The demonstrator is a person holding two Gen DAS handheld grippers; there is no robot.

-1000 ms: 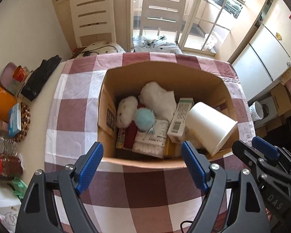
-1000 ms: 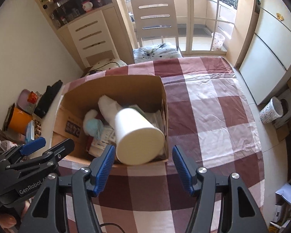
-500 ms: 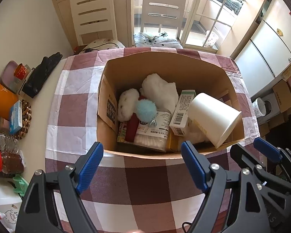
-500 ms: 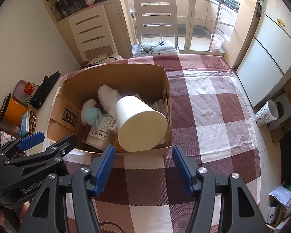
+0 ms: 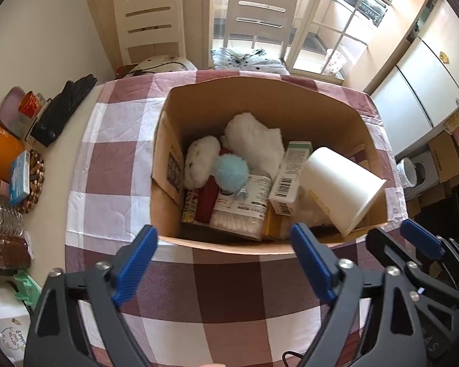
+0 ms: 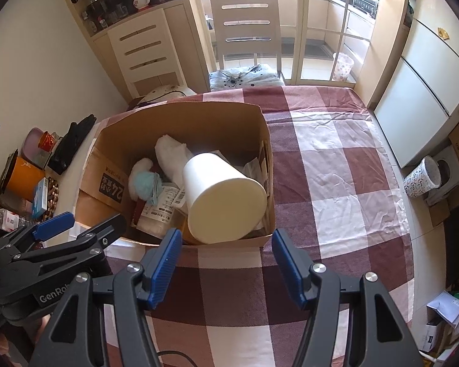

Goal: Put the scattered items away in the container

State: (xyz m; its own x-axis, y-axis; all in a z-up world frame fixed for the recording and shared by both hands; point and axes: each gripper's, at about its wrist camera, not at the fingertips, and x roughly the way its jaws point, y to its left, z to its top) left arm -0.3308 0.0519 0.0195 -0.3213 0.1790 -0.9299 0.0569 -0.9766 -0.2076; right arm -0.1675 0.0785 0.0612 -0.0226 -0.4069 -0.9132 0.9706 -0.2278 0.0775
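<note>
The tabletop (image 5: 229,290) under a maroon-and-white checked cloth fills the lower frame; the open brown cardboard box (image 5: 260,101) sits at centre; inside, a white plastic cup (image 5: 339,186) lies tilted at the right, beside a white fluffy cloth (image 5: 254,140) and a pale blue pompom (image 5: 231,172); the left gripper (image 5: 226,266) and right gripper (image 6: 223,263) hover near the box's front edge, fingers spread, gripping nothing.

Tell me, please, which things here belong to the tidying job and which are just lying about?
Job: box; in it the cup, carton, pompom, plush, swabs.
Lying about: gloves, orange pot, trivet, chair.
</note>
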